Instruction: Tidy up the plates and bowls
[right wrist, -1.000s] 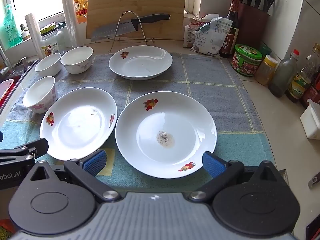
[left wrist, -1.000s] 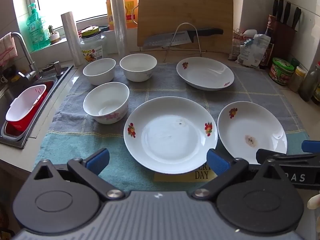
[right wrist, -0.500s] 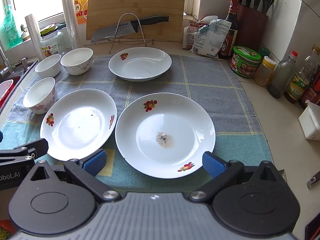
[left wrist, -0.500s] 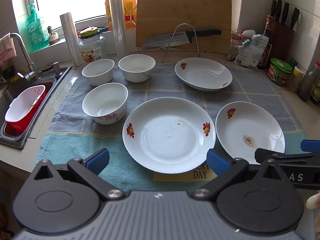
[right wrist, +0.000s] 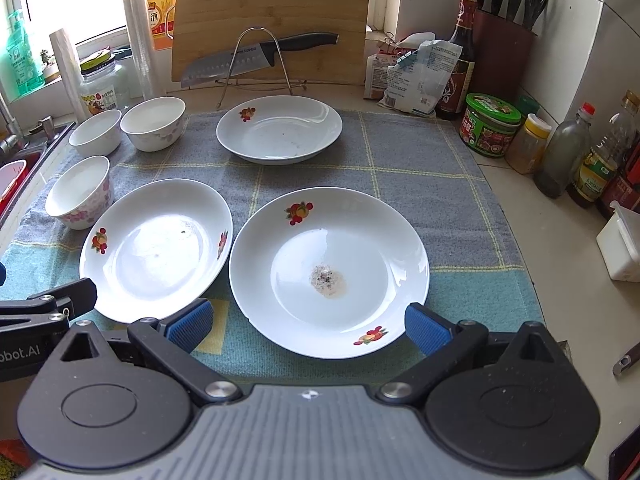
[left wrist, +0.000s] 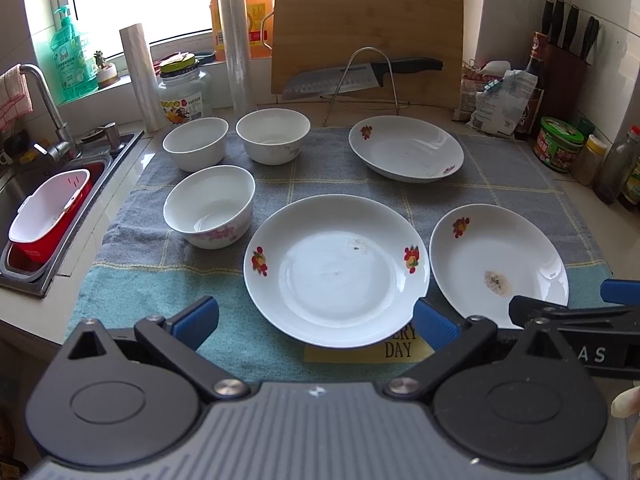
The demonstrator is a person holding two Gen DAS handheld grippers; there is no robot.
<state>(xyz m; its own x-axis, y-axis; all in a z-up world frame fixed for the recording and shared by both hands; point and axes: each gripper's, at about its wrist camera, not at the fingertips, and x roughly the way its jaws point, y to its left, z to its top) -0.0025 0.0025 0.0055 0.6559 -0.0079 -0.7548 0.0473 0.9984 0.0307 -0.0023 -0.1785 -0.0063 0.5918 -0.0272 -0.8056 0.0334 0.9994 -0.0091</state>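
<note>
**Three plates, three bowls spread on cloth; both tools wide apart**

Bench [right wrist: 560, 216] carries a grey-and-teal cloth [left wrist: 500, 168] with all the crockery on it. Wooden board [left wrist: 368, 36] leans at the back, knife [left wrist: 360, 74] propped on a wire rack before it. Near centre: large plate [left wrist: 336, 276], a small speck on it. Just to its right, stained plate [right wrist: 332, 276] with a brownish patch in the middle. Far plate [left wrist: 406, 154] sits behind them, apart. Three bowls on the left: near bowl [left wrist: 210, 206], pink-patterned; two plain bowls [left wrist: 196, 144] [left wrist: 273, 136] behind, side by side. Left tool [left wrist: 316, 320] hangs over the large plate's near rim, fingers spread, holding nothing. Right tool [right wrist: 306, 326] likewise spread over the stained plate's near rim, empty.
</note>
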